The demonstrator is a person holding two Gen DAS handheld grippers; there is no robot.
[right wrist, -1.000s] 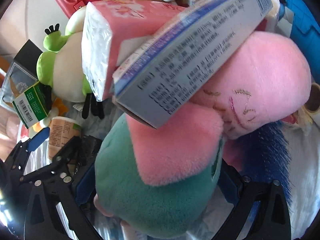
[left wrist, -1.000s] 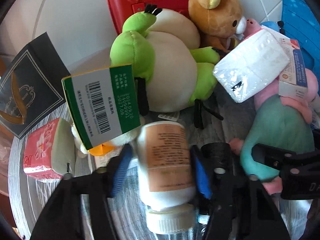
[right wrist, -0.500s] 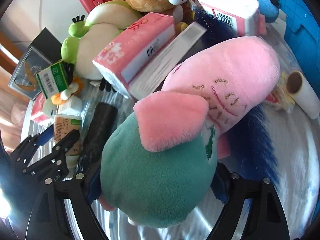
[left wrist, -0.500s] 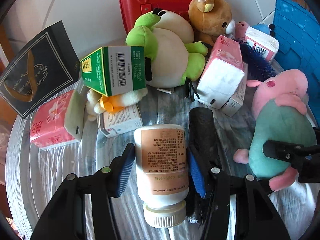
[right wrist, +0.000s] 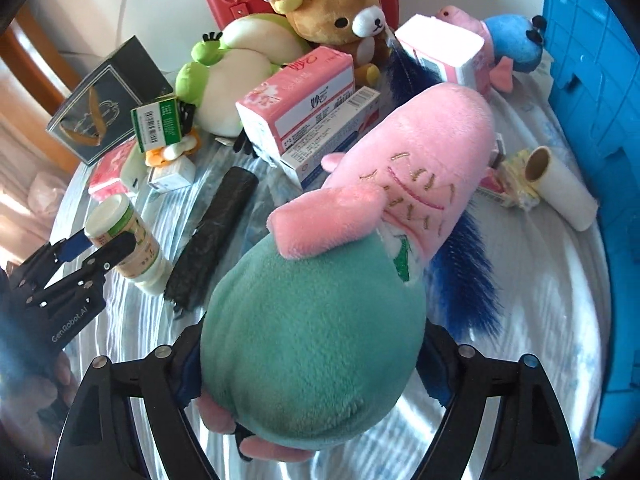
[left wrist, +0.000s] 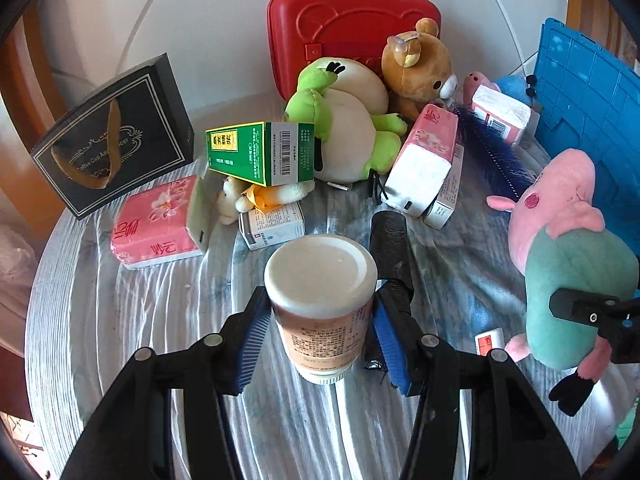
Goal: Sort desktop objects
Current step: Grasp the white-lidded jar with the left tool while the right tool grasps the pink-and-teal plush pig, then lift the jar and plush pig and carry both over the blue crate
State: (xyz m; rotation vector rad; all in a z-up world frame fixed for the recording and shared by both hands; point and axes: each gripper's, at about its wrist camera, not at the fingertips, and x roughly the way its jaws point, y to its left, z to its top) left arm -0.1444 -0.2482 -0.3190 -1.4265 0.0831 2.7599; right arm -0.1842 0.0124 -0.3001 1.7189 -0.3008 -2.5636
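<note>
A white bottle [left wrist: 320, 276] with an orange label hangs above the table, one white end turned toward the camera. My left gripper [left wrist: 316, 320] is shut on it, blue pads on both sides of the label. The bottle [right wrist: 120, 236] and that gripper [right wrist: 96, 248] also show at the left of the right wrist view. A pig plush [right wrist: 312, 340] with a teal body and pink head sits between the jaws of my right gripper [right wrist: 310, 360], lifted off the table. Those jaws are closing on its body. The same pig plush [left wrist: 572, 280] appears at the right of the left wrist view.
At the back stand a red case [left wrist: 352, 32], a frog plush [left wrist: 352, 128], a bear plush [left wrist: 416, 64] and a black gift bag [left wrist: 112, 148]. A blue crate [left wrist: 588, 112] walls the right side. A green box [left wrist: 260, 152], pink tissue packs, a black roll [left wrist: 390, 248], a dark blue brush [left wrist: 492, 152] lie between.
Both grippers have risen and drawn back from the pile with their loads. The tissue pack and carton that leaned on the pig now lie on the table. The bottle has tipped more upright.
</note>
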